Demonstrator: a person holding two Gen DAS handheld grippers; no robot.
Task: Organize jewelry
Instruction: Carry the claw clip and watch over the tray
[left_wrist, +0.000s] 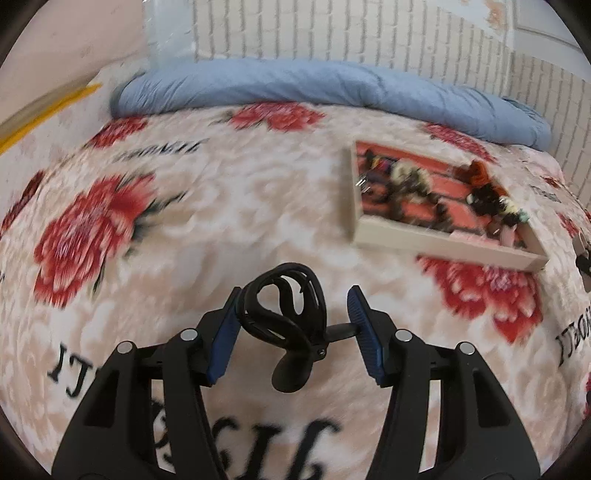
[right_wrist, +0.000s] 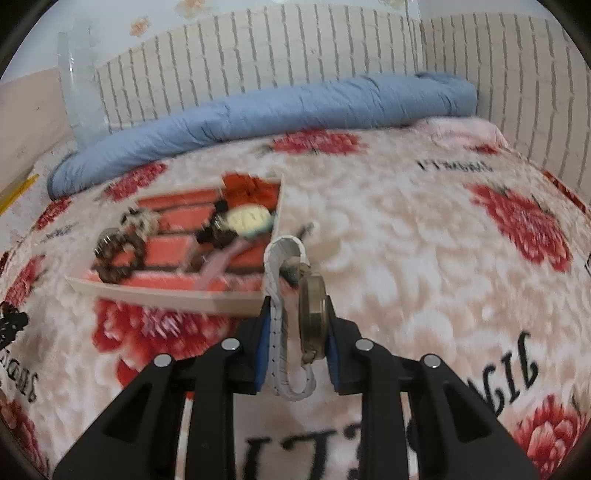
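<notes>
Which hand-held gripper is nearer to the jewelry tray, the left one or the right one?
Right. The right hand-held gripper, shut on a watch, is just before the jewelry tray's near corner. The left hand-held gripper, holding a black hair clip, is farther off, beside the tray.

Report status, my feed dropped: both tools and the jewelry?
Left tool shut on black hair claw. Right tool shut on white-strap watch. Jewelry tray ahead on floral blanket, path clear.

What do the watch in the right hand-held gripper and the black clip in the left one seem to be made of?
Watch: the case looks like brass-toned metal with a dull sheen; the strap is white, probably leather or imitation, judging by the stitching along its edge.
Black clip: likely plastic, smooth and slightly glossy, with moulded curved loops.
</notes>
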